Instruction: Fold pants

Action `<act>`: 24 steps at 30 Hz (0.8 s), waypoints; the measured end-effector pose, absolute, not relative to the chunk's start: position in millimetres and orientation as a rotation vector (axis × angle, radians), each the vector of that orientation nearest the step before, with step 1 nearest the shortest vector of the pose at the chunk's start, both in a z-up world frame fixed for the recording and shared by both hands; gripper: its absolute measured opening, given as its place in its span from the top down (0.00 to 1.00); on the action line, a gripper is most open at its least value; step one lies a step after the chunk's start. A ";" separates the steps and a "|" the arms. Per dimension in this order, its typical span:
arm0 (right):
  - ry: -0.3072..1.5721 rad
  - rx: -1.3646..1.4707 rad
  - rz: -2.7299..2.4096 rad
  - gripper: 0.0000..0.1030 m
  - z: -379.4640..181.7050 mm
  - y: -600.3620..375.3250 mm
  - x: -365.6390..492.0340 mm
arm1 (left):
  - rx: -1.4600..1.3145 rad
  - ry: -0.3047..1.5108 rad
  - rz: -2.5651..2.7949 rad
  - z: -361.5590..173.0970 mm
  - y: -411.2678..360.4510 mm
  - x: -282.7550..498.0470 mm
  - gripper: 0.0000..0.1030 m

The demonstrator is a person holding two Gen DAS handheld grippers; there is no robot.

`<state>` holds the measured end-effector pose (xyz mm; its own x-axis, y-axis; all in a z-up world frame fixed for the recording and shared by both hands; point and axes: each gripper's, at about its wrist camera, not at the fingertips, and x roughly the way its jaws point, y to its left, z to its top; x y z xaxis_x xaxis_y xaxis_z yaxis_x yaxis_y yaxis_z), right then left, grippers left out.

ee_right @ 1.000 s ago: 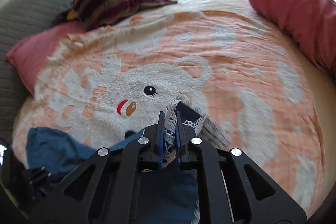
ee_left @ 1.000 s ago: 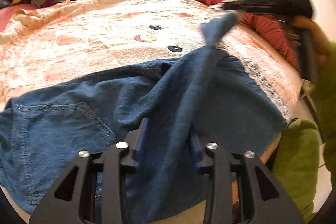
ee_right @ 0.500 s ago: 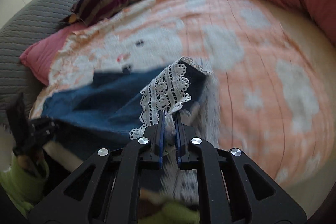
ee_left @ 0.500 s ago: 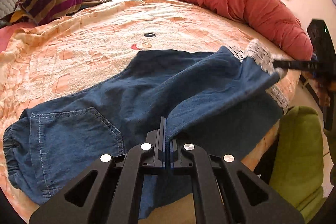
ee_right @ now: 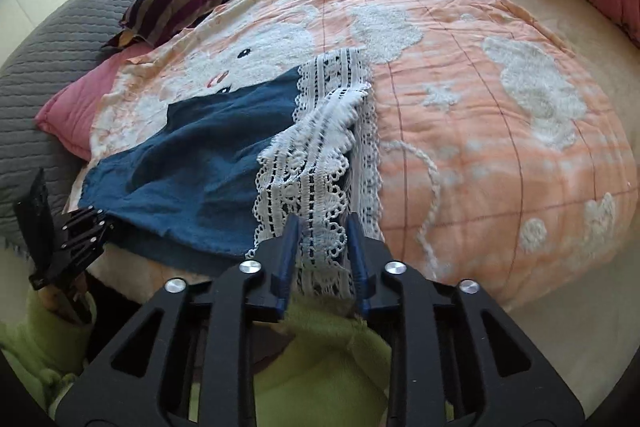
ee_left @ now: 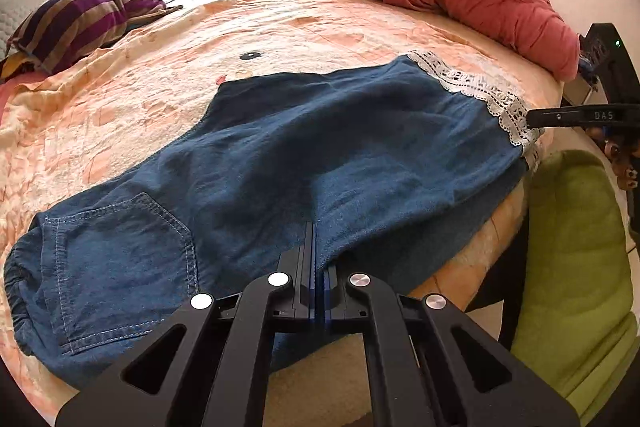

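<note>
The pants point(ee_left: 304, 155) looked soft and limp, best taken by edges. The left gripper point(ee_left: 316, 267) pinched their near edge; the right gripper point(ee_right: 322, 251) was opening around the lace hem point(ee_right: 316, 163).

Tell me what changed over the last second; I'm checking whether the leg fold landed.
The right gripper carried the lace hem across and down onto the other leg; its jaws are now opening, lace between them. The left gripper clamped shut on the pants at the near edge. The waistband end and the blanket stayed put.

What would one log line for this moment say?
pants: folded leg over leg on bed | left claw: shut on pants | right claw: opening, lace hem between pads
</note>
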<state>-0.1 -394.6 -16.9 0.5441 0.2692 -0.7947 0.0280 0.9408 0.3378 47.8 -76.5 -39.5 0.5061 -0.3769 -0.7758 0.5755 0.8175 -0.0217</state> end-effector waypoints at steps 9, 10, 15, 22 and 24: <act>1.006 0.224 0.159 0.94 -9.9 -390.5 -8.3 | 0.288 0.850 -0.584 -36.1 -81.3 41.8 0.98; 1.002 0.206 0.145 0.94 -6.4 -391.9 -10.3 | 0.295 0.848 -0.589 -36.0 -82.2 40.3 0.98; 1.056 0.168 0.124 0.94 -11.5 -397.3 -12.5 | 0.339 0.885 -0.598 -49.4 -88.9 38.3 0.98; 1.076 0.170 0.085 0.88 -15.1 -401.4 -18.1 | 0.341 0.898 -0.607 -50.2 -84.3 33.3 0.93; 1.028 0.172 0.068 0.86 -3.9 -406.5 -21.6 | 0.329 0.897 -0.604 -46.2 -79.8 30.8 0.85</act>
<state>-21.6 -406.5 -3.9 0.5158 0.1370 -0.8457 0.0241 0.9844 0.1742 30.8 -79.8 -46.2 0.4754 -0.3508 -0.8068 0.6156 0.7878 0.0201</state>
